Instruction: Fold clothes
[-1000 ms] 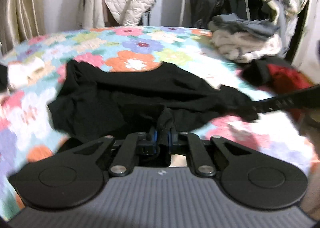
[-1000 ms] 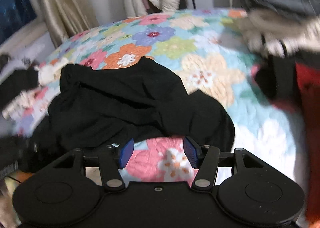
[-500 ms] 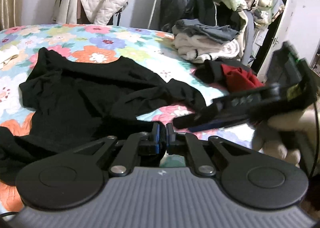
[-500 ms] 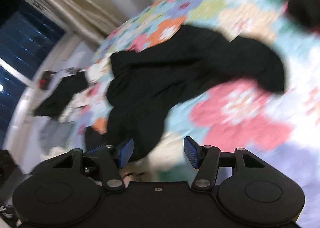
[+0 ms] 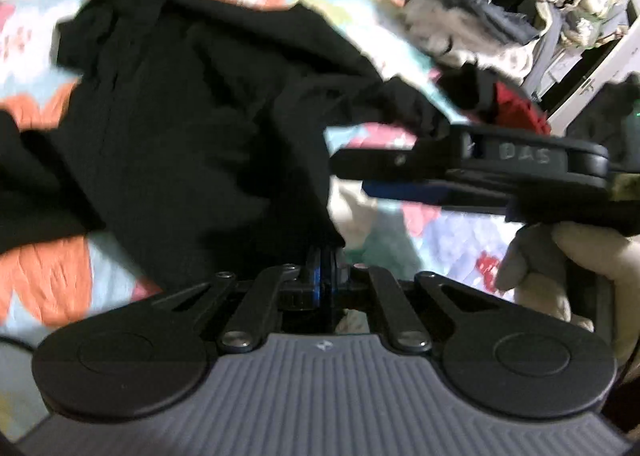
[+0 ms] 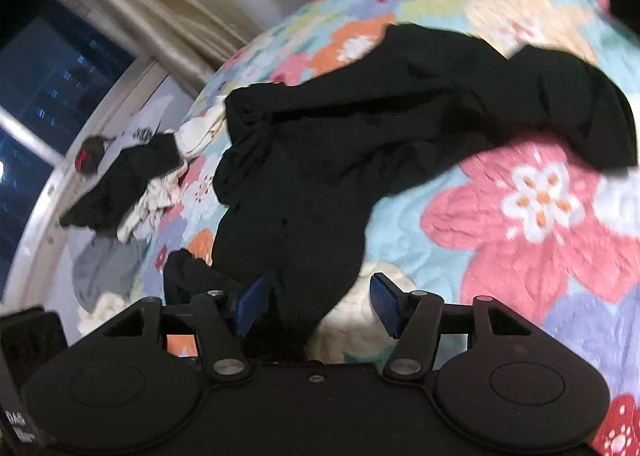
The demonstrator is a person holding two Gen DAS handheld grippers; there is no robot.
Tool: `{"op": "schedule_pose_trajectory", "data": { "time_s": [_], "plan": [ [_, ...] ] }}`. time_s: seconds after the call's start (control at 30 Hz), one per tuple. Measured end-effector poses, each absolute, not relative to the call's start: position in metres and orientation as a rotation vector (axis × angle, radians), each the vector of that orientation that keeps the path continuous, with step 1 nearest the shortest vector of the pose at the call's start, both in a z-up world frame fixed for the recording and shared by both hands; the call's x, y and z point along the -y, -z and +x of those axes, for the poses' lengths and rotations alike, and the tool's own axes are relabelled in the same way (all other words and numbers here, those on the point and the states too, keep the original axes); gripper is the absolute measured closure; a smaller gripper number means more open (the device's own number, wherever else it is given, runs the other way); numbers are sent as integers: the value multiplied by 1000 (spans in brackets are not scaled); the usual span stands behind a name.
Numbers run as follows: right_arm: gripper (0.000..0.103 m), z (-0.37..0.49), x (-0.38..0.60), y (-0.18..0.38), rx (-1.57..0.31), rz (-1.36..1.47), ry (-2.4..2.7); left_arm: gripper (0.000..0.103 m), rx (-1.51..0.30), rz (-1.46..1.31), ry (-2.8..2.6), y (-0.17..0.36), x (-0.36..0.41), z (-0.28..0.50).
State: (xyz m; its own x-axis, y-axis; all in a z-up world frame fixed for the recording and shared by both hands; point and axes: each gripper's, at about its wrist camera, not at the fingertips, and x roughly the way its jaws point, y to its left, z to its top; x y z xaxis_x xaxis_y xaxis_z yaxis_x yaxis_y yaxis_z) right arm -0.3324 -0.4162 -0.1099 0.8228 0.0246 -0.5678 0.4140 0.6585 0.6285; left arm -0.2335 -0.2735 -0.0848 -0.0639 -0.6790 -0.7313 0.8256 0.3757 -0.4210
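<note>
Left wrist view showed the left tongs (image 5: 323, 256) closed, pads pinched on an edge of the black garment (image 5: 180, 128), which ran away from the tips and up to the left across the flowered bedspread (image 5: 48, 272). Cloth between the tips and the bed looked lifted and taut — judged, since the frame was blurred.

Right wrist view: right tongs (image 6: 316, 302) had their blue pads apart and held nothing. A lobe of the same black garment (image 6: 360, 144) hung between the open pads, and I could not tell whether it touched either one. In the left wrist view the right tongs (image 5: 404, 176) lay just right of the left tips, pointing in toward the cloth, with a light-gloved hand (image 5: 576, 256) behind them.

Progress, judged from these frames only:
- Garment was crumpled, one sleeve or corner flung out to the right of the right tongs; no clean fold line was visible.
- One edge was secured by the left tongs; a second grip was not yet made.
- Spreading flat and all folds appeared left to do — task at an early stage.

Other clothes (image 6: 132, 180) lay heaped beyond the garment, left of the right tongs, near the window side. A further pile (image 5: 468, 32) sat far ahead and right of the left tongs. Whether any of that was already folded could not be told.
</note>
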Motion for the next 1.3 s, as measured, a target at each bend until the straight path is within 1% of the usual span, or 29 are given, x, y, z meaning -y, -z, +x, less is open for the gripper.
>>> {"op": "schedule_pose_trajectory", "data": {
  "time_s": [0.13,0.17,0.2,0.23,0.27,0.3,0.33,0.4,0.5,0.6,0.67,0.8,0.9,1.03,1.13,1.17,1.23,1.3],
  "plan": [
    [40,-316,399,106,-563,699,206,96,-1030,232,1231,71,270,-233],
    [41,-311,394,106,-570,655,204,90,-1011,237,1222,66,267,-230],
    [53,-306,391,107,-587,613,204,79,-983,240,1202,59,262,-226],
    [71,-301,388,108,-614,573,202,72,-955,241,1173,54,256,-221],
    [78,-300,387,109,-632,544,204,62,-929,240,1142,49,250,-215],
    [84,-299,385,108,-640,514,211,58,-902,242,1100,44,244,-208],
    [91,-299,384,107,-648,484,219,56,-880,245,1056,40,238,-201],
    [94,-307,384,99,-638,438,240,50,-848,243,945,37,225,-181],
    [95,-332,382,78,-618,357,301,48,-860,198,797,38,205,-151],
    [95,-363,379,56,-638,240,413,46,-924,60,758,42,187,-131],
    [100,-384,380,52,-673,184,513,45,-952,21,779,45,188,-127],
    [100,-395,400,68,-754,221,625,41,-956,98,773,55,207,-133],
    [99,-385,409,72,-771,242,604,38,-964,168,767,65,217,-137],
    [96,-385,412,72,-754,266,578,38,-966,200,715,74,214,-134],
    [90,-386,407,70,-727,269,579,37,-946,224,714,73,215,-132],
    [85,-388,403,66,-704,265,566,36,-930,243,725,72,217,-133],
    [67,-393,399,54,-658,260,512,36,-933,250,777,65,221,-131],
    [65,-399,398,40,-624,243,418,36,-944,239,863,54,222,-124]
  ]
}}
